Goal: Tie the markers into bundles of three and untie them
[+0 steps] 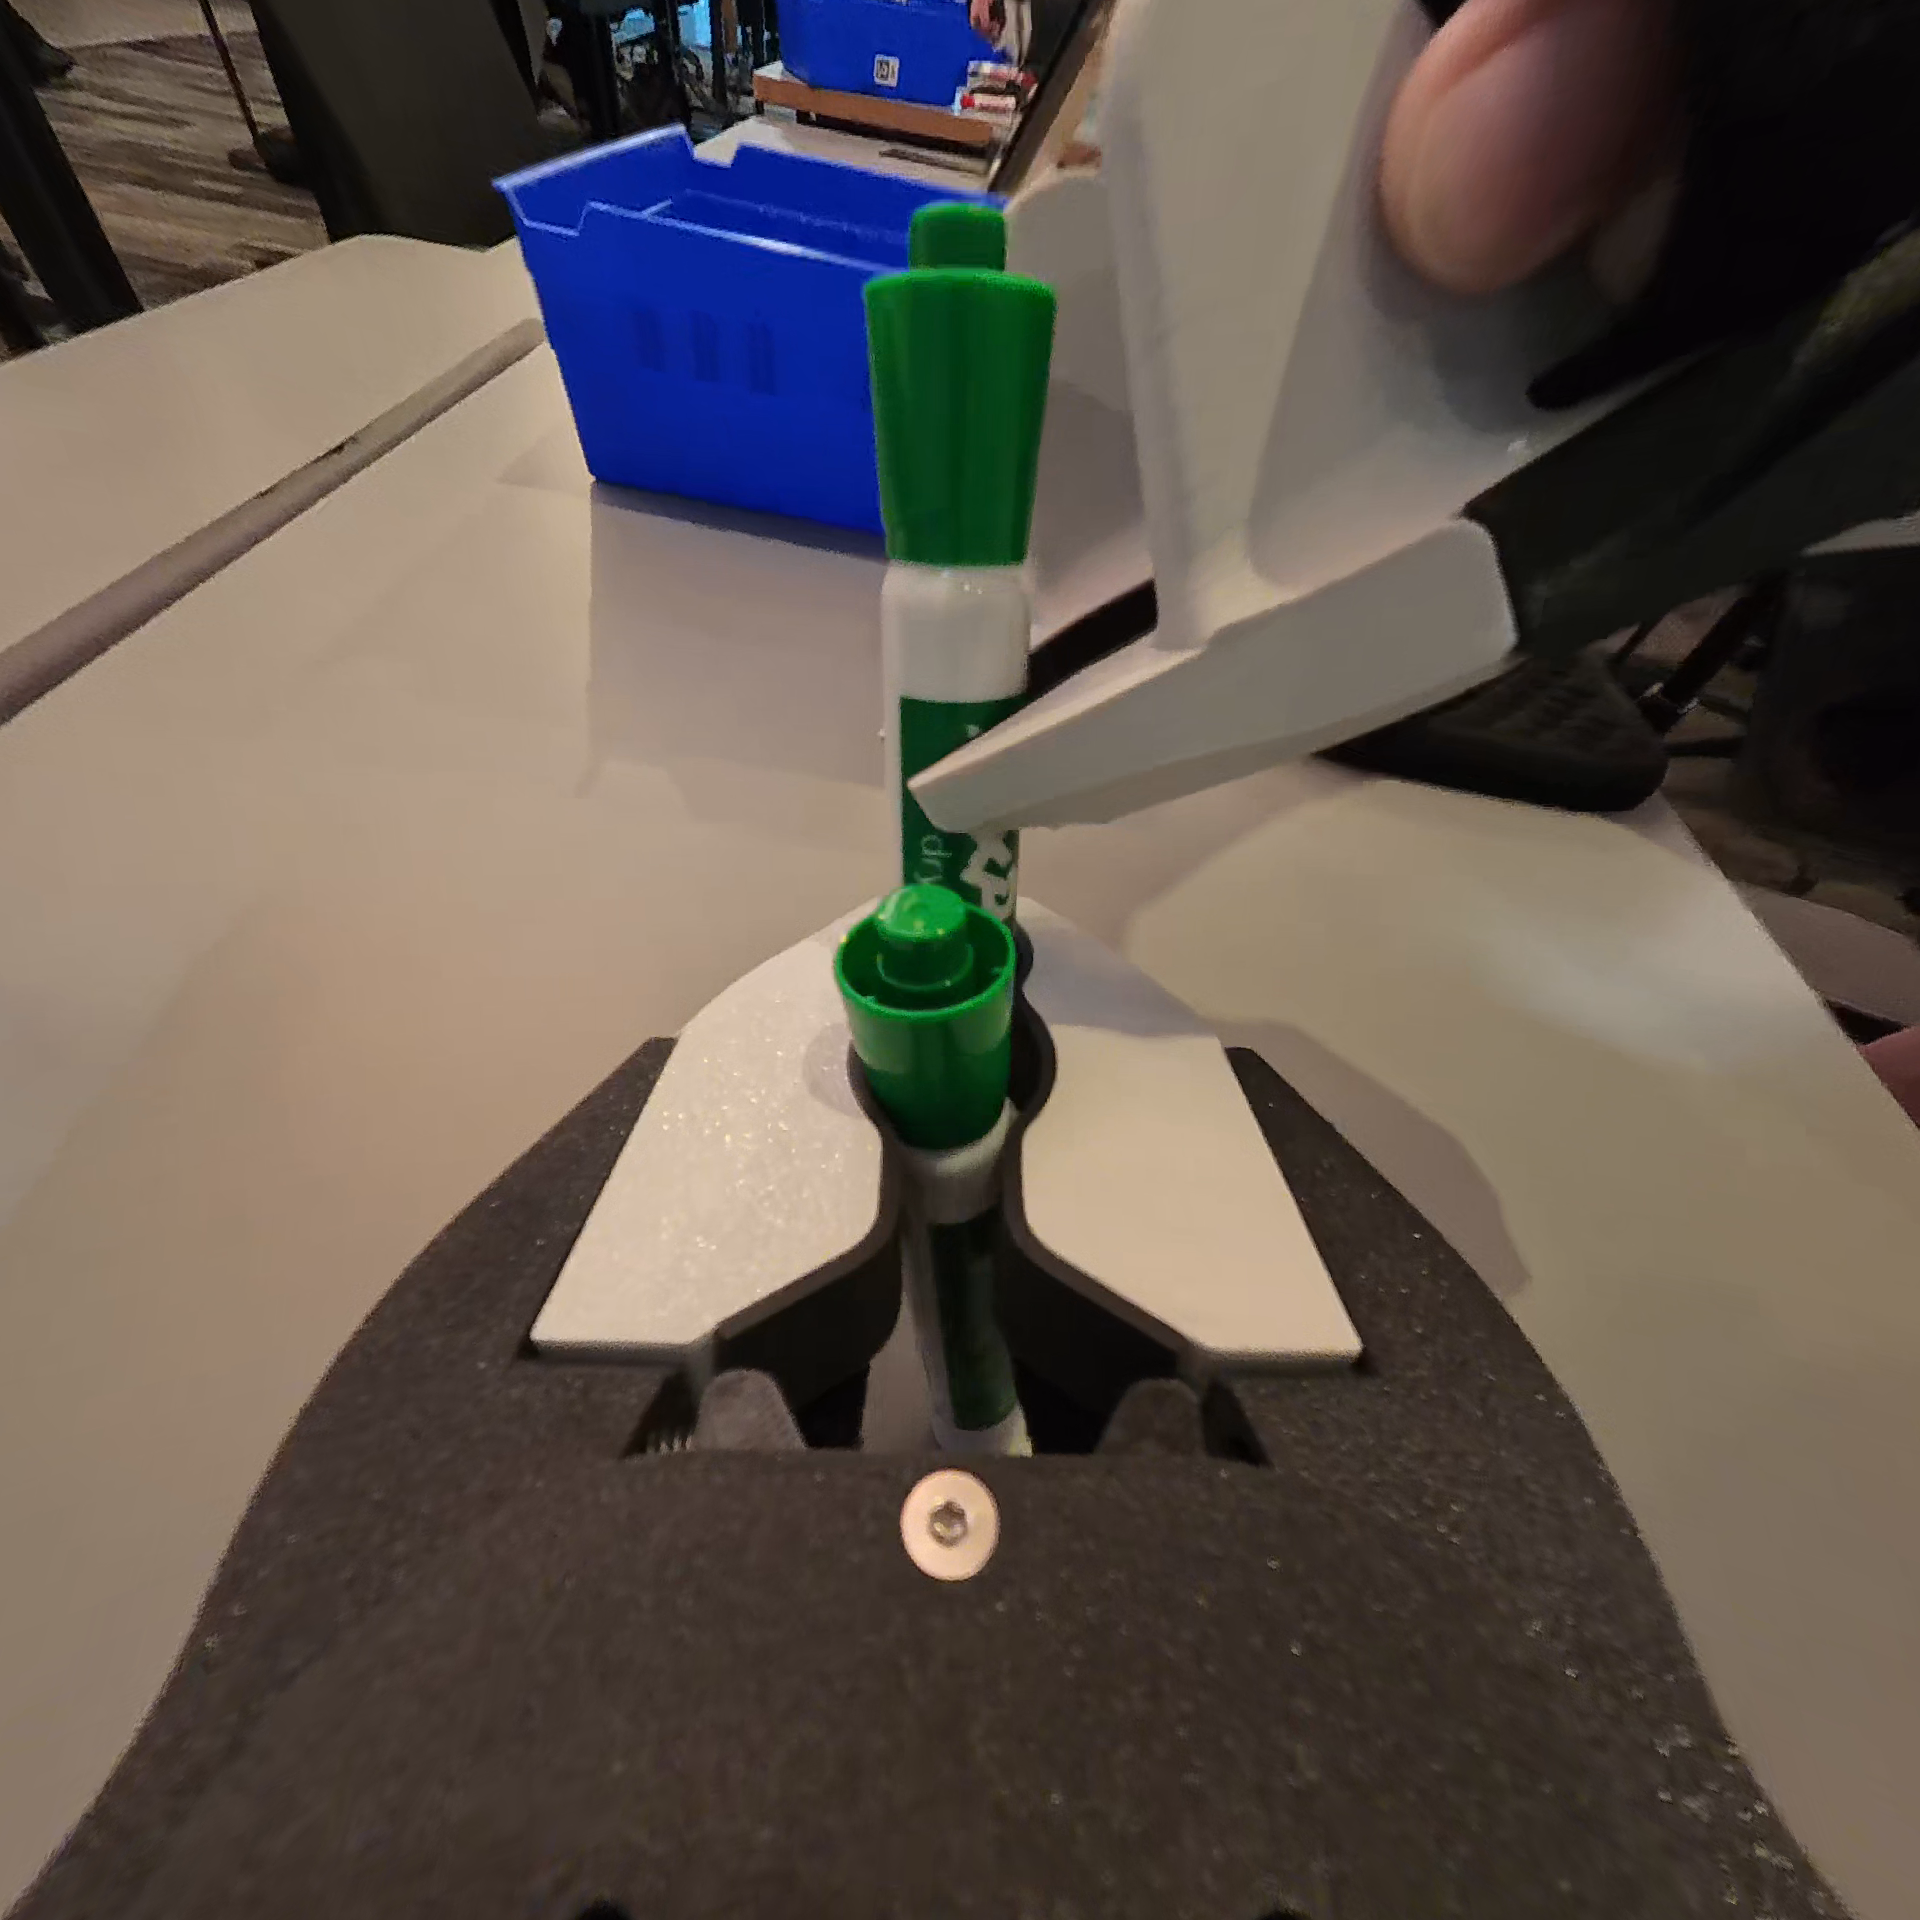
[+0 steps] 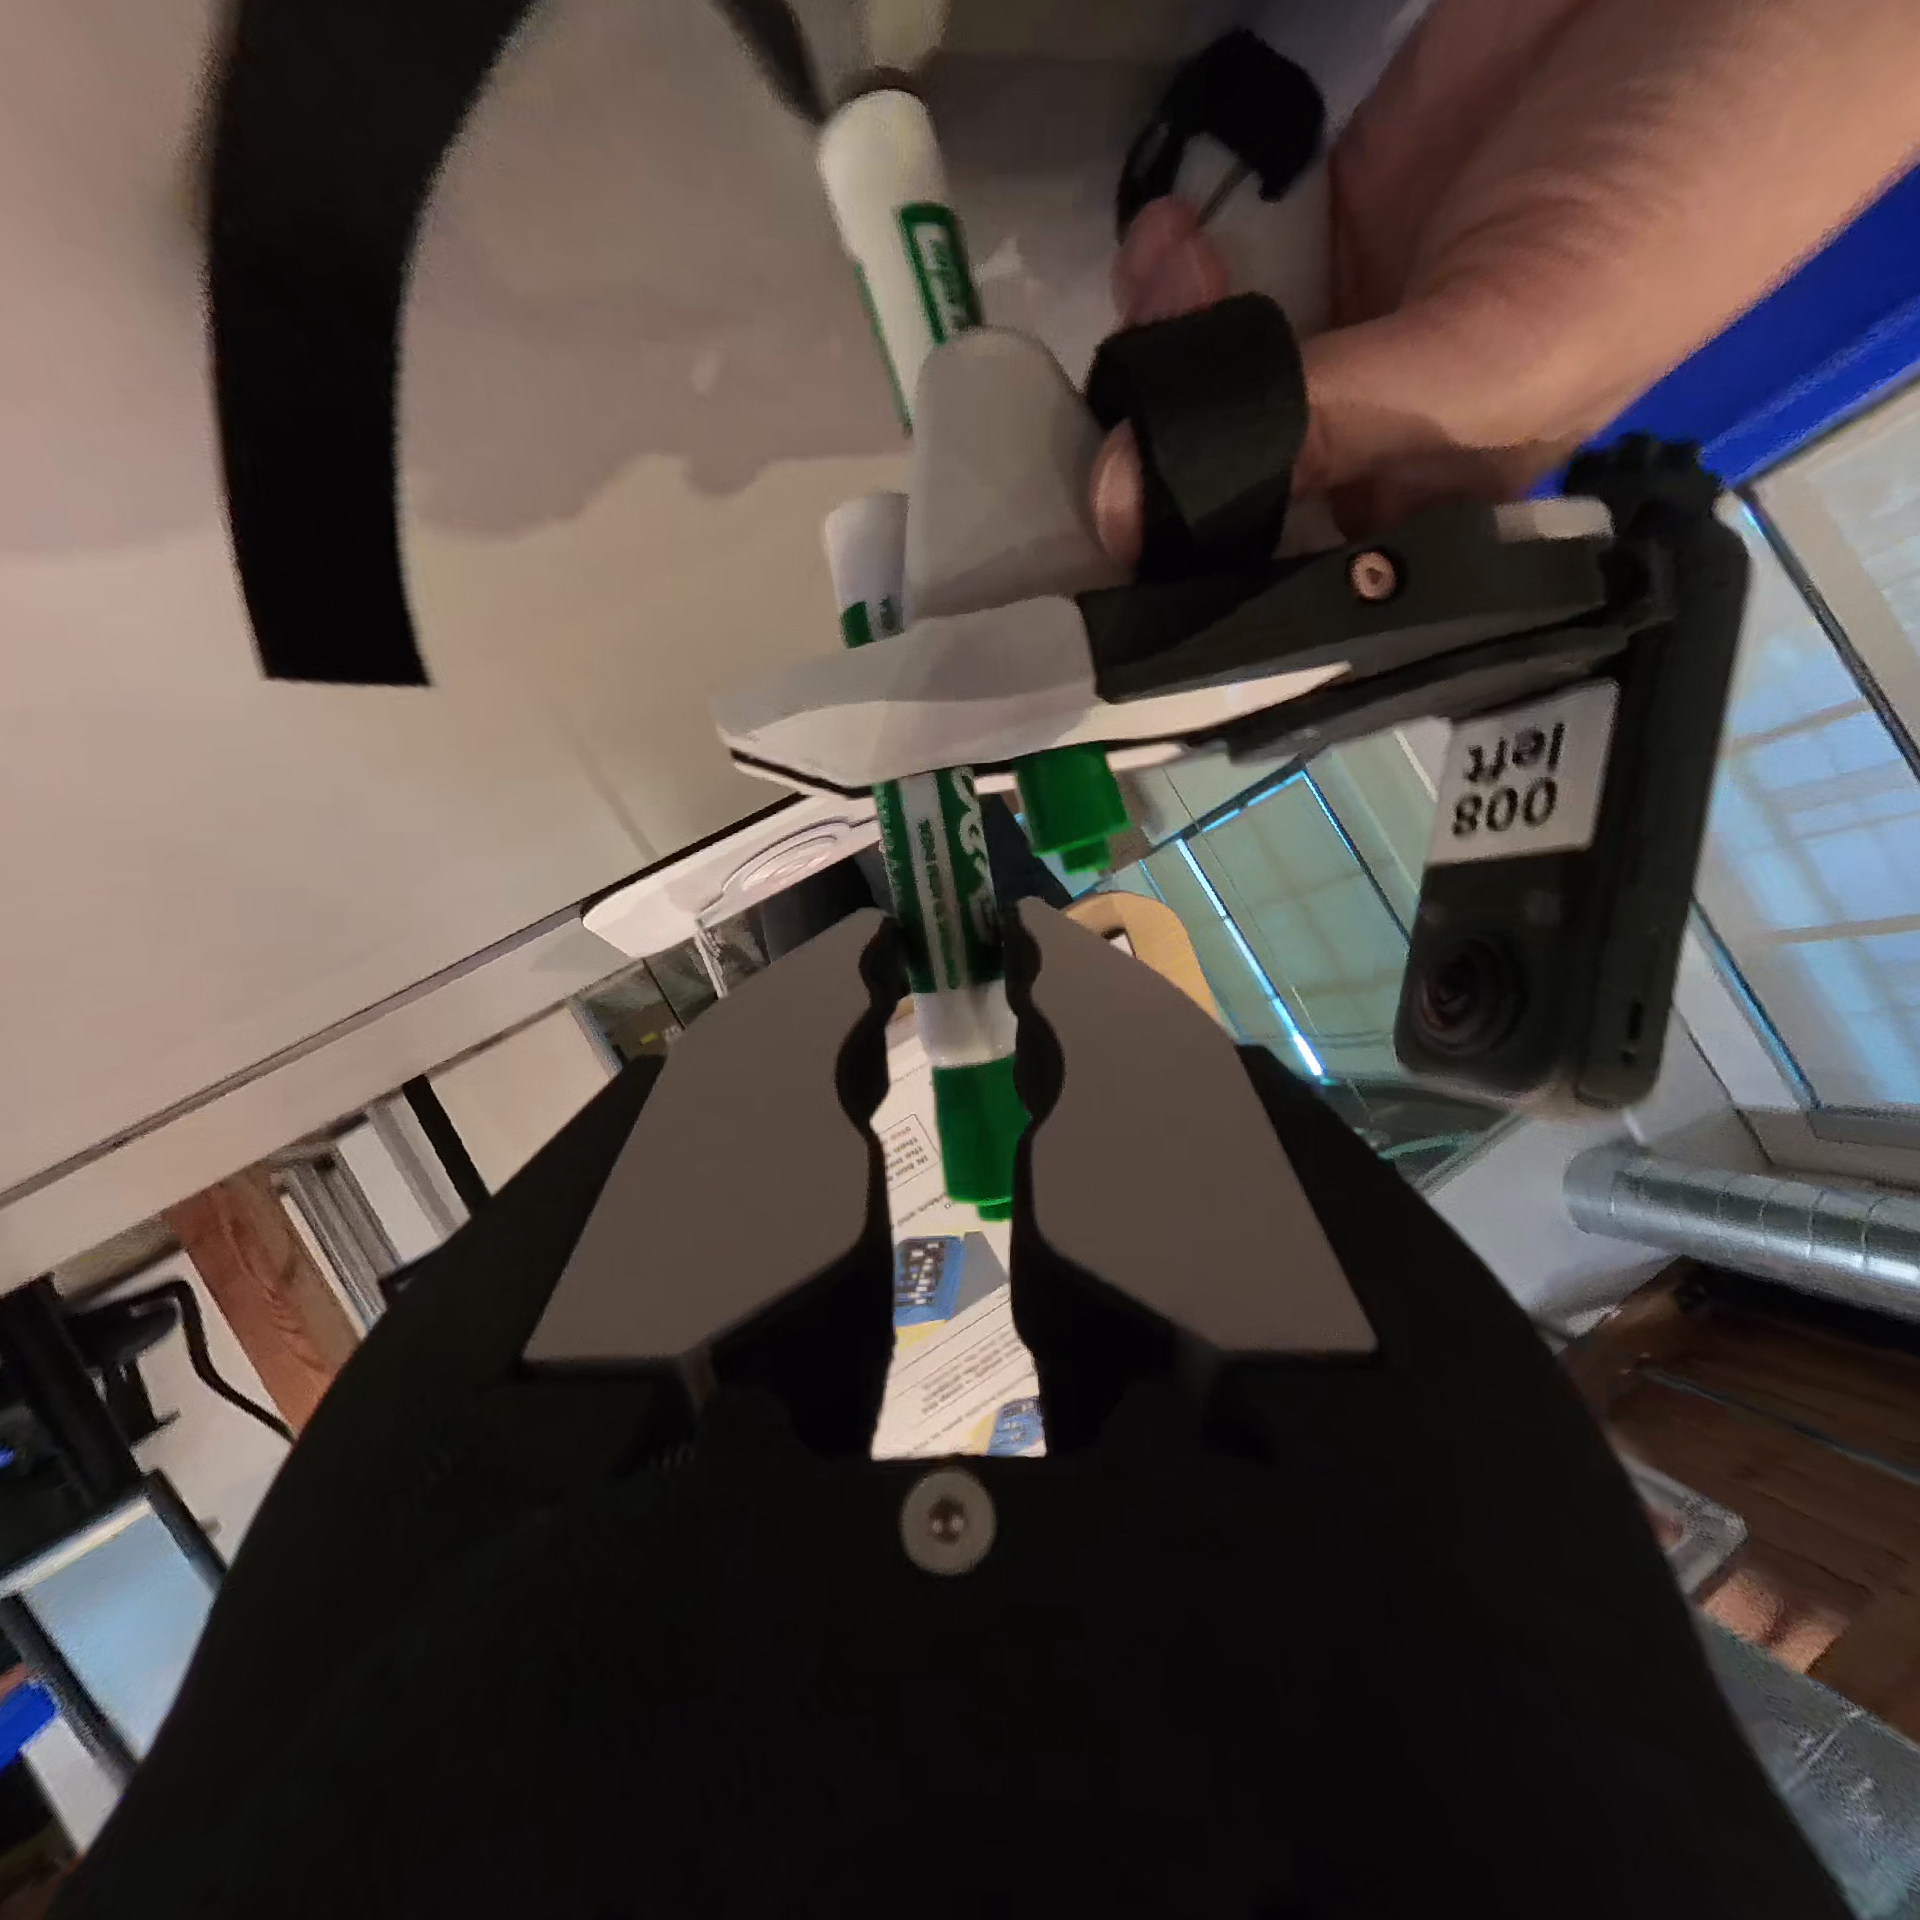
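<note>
On my left wrist cam the left gripper was clamped on a green marker, seated in the notch between the jaws, cap end toward the lens. A second green marker stood upright just past the tips, with a third green cap peeking behind it. The right gripper came in from the upper right, tip against that upright marker's barrel, a fingertip on its body. A blue bin sat behind on the grey table.

On my right wrist cam the right gripper was pinched on a marker barrel at the tips, cap toward the lens. The left gripper lay sideways across the markers, the person's hand strapped to it, camera hanging at right. The view was rolled over. A black strap curved at upper left; I couldn't tell whether it touched the markers
</note>
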Demonstrator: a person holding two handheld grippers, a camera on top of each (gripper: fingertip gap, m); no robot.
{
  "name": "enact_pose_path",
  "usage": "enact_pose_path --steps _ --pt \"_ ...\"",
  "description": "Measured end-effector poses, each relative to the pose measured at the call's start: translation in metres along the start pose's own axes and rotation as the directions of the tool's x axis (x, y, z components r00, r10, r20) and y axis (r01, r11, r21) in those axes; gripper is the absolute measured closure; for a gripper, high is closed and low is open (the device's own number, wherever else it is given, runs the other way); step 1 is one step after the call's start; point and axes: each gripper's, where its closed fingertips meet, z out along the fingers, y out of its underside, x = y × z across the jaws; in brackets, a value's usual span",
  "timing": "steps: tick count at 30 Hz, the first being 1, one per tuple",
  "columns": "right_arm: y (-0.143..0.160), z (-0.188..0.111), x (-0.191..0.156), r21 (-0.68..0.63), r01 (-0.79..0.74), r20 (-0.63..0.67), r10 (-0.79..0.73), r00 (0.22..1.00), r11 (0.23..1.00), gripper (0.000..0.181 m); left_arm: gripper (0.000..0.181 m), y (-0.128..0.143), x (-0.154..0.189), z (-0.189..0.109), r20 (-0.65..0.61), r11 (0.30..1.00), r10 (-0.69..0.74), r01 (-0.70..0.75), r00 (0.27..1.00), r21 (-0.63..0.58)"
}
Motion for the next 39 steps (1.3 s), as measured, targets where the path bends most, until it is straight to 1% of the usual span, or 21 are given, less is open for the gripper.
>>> enact_pose_path --steps 1,3,6,8,10,11,12,14,15,16,17,18,19,20,22,24,26,30,34,36,39 --pt "0.003 0.000 0.005 -0.002 -0.036 -0.022 0.036 0.999 0.999 0.156 0.167 -0.004 0.002 -0.002 -0.020 0.999 -0.022 0.023 1.000 0.031" --pt "0.016 0.003 0.015 -0.030 -0.128 -0.077 0.125 0.989 0.991 0.133 0.167 -0.009 0.002 -0.005 -0.042 0.995 -0.050 0.054 0.998 0.086" --pt "0.038 0.006 0.009 -0.075 -0.283 -0.049 0.280 0.959 0.956 0.131 0.167 -0.006 0.004 -0.005 -0.057 0.995 -0.049 0.054 0.997 0.087" --pt "0.049 0.003 0.005 -0.067 -0.397 -0.061 0.393 0.918 0.916 0.131 0.167 -0.006 0.005 -0.005 -0.053 0.995 -0.034 0.039 0.998 0.087" --pt "0.053 -0.003 -0.007 -0.024 -0.574 -0.012 0.574 0.819 0.818 0.132 0.167 -0.007 0.007 -0.007 -0.056 0.995 -0.028 0.034 0.998 0.099" --pt "0.054 -0.006 -0.010 0.010 -0.687 0.013 0.686 0.727 0.727 0.133 0.167 -0.008 0.006 -0.008 -0.054 0.993 -0.032 0.038 0.998 0.112" --pt "0.050 -0.009 -0.013 0.068 -0.809 0.070 0.806 0.587 0.583 0.133 0.167 -0.009 0.007 -0.010 -0.056 0.991 -0.033 0.040 0.998 0.125" --pt "0.030 -0.020 -0.009 0.195 -0.962 0.279 0.929 0.242 0.192 0.134 0.167 -0.010 0.007 -0.012 -0.054 0.989 -0.031 0.038 0.998 0.141" --pt "0.025 -0.027 -0.001 0.252 -0.968 0.375 0.923 0.088 -0.011 0.133 0.167 -0.011 0.007 -0.013 -0.049 0.989 -0.028 0.035 0.998 0.147" --pt "0.023 -0.033 0.009 0.302 -0.932 0.464 0.885 -0.039 -0.200 0.132 0.167 -0.011 0.007 -0.013 -0.048 0.989 -0.022 0.029 0.999 0.145" --pt "0.023 -0.038 0.019 0.336 -0.868 0.541 0.829 -0.140 -0.365 0.132 0.167 -0.010 0.008 -0.012 -0.047 0.990 -0.016 0.022 0.999 0.138" --pt "0.026 -0.040 0.028 0.343 -0.795 0.600 0.768 -0.224 -0.499 0.131 0.167 -0.009 0.009 -0.011 -0.046 0.991 -0.009 0.015 0.999 0.130" --pt "0.028 -0.038 0.034 0.336 -0.735 0.640 0.715 -0.281 -0.589 0.131 0.167 -0.008 0.010 -0.010 -0.047 0.992 -0.001 0.007 0.999 0.123" --pt "0.028 -0.035 0.037 0.329 -0.695 0.661 0.682 -0.314 -0.639 0.131 0.166 -0.008 0.010 -0.009 -0.042 0.993 0.005 0.000 0.999 0.121" --pt "0.025 -0.024 0.038 0.318 -0.685 0.657 0.673 -0.339 -0.656 0.134 0.167 -0.008 0.010 -0.010 -0.040 0.992 0.007 -0.002 0.999 0.126" --pt "0.018 -0.018 0.037 0.322 -0.696 0.652 0.683 -0.329 -0.642 0.156 0.167 -0.010 0.010 -0.012 -0.038 0.990 0.006 0.000 0.999 0.144" --pt "0.017 -0.018 0.039 0.334 -0.676 0.662 0.674 -0.328 -0.657 0.160 0.167 -0.011 0.010 -0.014 -0.037 0.988 0.007 -0.001 0.999 0.154" --pt "0.012 -0.019 0.043 0.324 -0.628 0.721 0.614 -0.320 -0.708 0.162 0.167 -0.008 0.014 -0.013 -0.038 0.990 0.027 -0.021 0.999 0.137" --pt "0.010 -0.021 0.045 0.361 -0.614 0.723 0.627 -0.291 -0.702 0.162 0.167 -0.007 0.013 -0.016 0.007 0.989 0.022 -0.022 1.000 0.147" --pt "0.005 -0.019 0.044 0.341 -0.613 0.741 0.606 -0.291 -0.712 0.162 0.167 -0.005 0.015 -0.016 0.008 0.991 0.022 -0.023 1.000 0.134" --pt "-0.010 -0.011 0.039 0.318 -0.665 0.737 0.617 -0.275 -0.676 0.162 0.165 -0.003 0.014 -0.014 0.017 0.994 0.017 -0.019 1.000 0.111"
